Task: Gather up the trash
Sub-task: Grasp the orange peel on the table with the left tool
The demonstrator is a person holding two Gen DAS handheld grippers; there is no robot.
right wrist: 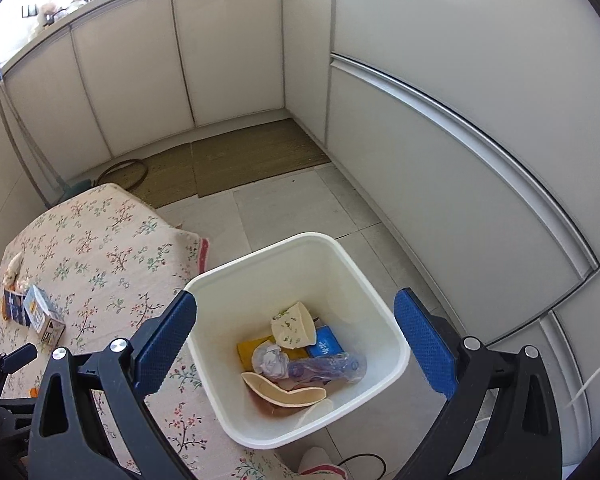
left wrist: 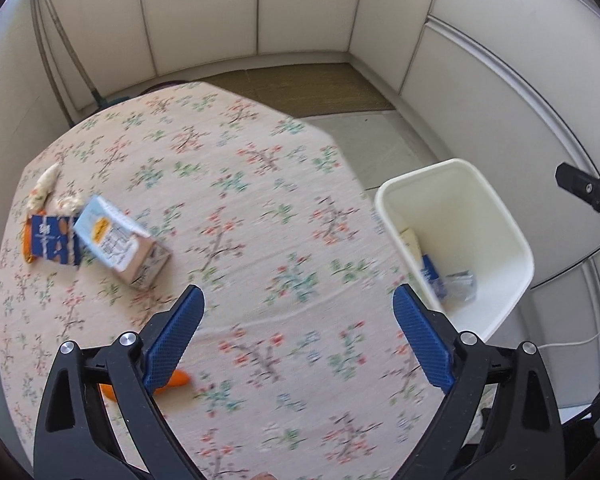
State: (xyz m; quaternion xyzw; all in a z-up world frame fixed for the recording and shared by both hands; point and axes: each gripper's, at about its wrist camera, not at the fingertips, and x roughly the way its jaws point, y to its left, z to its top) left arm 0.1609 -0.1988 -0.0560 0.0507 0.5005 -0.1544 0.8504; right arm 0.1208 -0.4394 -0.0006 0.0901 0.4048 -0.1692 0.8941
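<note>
While the white bin (right wrist: 300, 336) stands on the floor just beside the table's edge, holding a cream cup (right wrist: 292, 326), a blue packet (right wrist: 327, 342), a crumpled wrapper (right wrist: 266, 360) and a clear plastic bottle (right wrist: 326, 368), more trash lies on the floral tablecloth (left wrist: 228, 208) at about nine o'clock in the left wrist view: a pale blue carton (left wrist: 118, 242) touching a dark blue packet (left wrist: 50, 242). Both the left gripper (left wrist: 300, 308), over the cloth, and the right gripper (right wrist: 296, 312), above the bin, have jaws spread wide with nothing between them. An orange scrap (left wrist: 178, 378) lies by the left gripper's left finger.
</note>
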